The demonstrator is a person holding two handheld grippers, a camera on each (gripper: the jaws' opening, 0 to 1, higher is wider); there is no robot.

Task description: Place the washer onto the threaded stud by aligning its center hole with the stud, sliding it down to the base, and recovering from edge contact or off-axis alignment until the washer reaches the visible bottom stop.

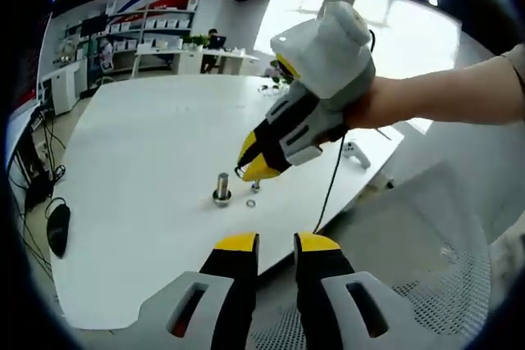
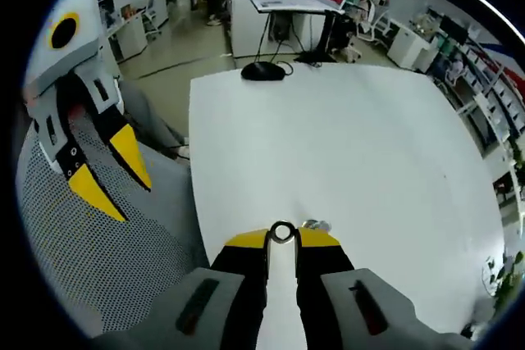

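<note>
A short threaded metal stud point(image 1: 222, 186) stands upright on its base on the white table point(image 1: 148, 145). Just right of it a loose washer point(image 1: 250, 202) lies flat. My right gripper point(image 1: 254, 173), held by a hand, points down at the table a little right of the stud. In the right gripper view my right gripper point(image 2: 282, 239) is shut on a small metal washer point(image 2: 282, 224) at its yellow tips, with a small metal piece point(image 2: 314, 225) just beyond. My left gripper point(image 1: 276, 245) hangs back off the table's near edge, open and holding nothing; the left gripper point(image 2: 111, 171) also appears at the left.
A black mouse point(image 1: 57, 229) lies near the table's left edge, and the mouse point(image 2: 262, 71) sits at the far edge in the right gripper view. A mesh chair point(image 2: 107, 268) stands beside the table. A white device point(image 1: 357, 153) rests near the right edge. Desks and shelves stand behind.
</note>
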